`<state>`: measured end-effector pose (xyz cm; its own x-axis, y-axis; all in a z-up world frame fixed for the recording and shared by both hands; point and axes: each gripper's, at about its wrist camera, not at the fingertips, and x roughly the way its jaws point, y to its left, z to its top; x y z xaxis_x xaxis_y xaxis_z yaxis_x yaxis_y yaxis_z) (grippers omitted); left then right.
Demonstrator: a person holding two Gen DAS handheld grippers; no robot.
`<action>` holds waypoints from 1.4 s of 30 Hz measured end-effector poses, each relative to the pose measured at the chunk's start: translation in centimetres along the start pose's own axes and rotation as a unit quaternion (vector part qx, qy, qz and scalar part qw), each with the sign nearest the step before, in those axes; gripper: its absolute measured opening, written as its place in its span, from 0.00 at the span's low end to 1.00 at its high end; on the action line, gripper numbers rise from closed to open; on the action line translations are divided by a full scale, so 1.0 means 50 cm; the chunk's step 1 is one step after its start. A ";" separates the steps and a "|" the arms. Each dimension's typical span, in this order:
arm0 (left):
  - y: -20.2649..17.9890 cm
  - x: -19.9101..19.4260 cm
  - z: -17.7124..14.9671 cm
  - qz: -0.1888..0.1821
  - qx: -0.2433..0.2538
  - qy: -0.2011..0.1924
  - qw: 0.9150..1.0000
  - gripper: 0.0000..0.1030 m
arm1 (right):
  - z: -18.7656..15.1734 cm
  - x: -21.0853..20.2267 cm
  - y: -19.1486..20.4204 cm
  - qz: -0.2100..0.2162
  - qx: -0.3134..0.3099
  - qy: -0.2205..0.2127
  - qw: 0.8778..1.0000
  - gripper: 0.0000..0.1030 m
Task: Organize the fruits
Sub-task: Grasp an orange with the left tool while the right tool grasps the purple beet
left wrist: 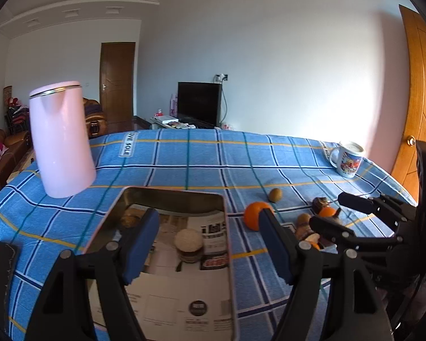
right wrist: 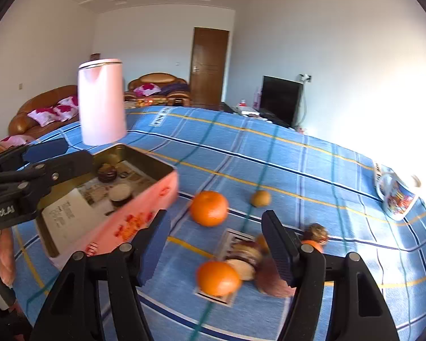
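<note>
A pink metal tin (left wrist: 227,255) (right wrist: 144,207) lined with printed paper holds a round pastry (left wrist: 189,240). My left gripper (left wrist: 210,244) is open above the tin and also shows in the right wrist view (right wrist: 56,159). My right gripper (right wrist: 215,247) is open and empty, hovering over an orange (right wrist: 218,278) and pastries (right wrist: 245,255) on a small card. It shows at the right of the left wrist view (left wrist: 335,213). A second orange (right wrist: 209,208) (left wrist: 255,214) and a small brown fruit (right wrist: 260,198) (left wrist: 275,195) lie on the blue checked cloth.
A pink kettle (left wrist: 61,139) (right wrist: 102,108) stands at the far left of the table. A printed mug (left wrist: 348,159) (right wrist: 397,196) stands at the far right edge. A walnut-like piece (right wrist: 316,233) lies beside my right finger. A sofa, a door and a TV lie beyond the table.
</note>
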<state>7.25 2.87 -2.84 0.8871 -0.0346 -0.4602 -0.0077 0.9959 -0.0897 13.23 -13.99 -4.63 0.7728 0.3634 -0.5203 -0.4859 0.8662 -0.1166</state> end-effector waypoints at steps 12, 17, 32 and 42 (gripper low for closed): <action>-0.153 0.099 -0.026 -0.042 0.060 0.075 0.994 0.72 | -0.055 0.018 -0.141 -0.019 0.093 0.051 0.994 0.66; -0.153 0.114 -0.029 -0.042 0.060 0.096 0.993 0.72 | -0.061 0.034 -0.155 0.011 0.108 0.072 0.991 0.66; -0.162 0.122 -0.032 -0.056 0.064 0.108 0.991 0.72 | -0.066 0.055 -0.145 0.050 0.106 0.100 0.988 0.52; -0.188 0.159 -0.036 -0.091 0.074 0.151 0.982 0.71 | -0.064 0.020 -0.168 0.010 0.131 0.054 0.990 0.52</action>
<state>13.56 -6.90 -7.26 0.6899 -0.2142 -0.6915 0.2254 0.9713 -0.0760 16.79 -21.98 -6.88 0.7095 0.3546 -0.6090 -0.3663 0.9238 0.1111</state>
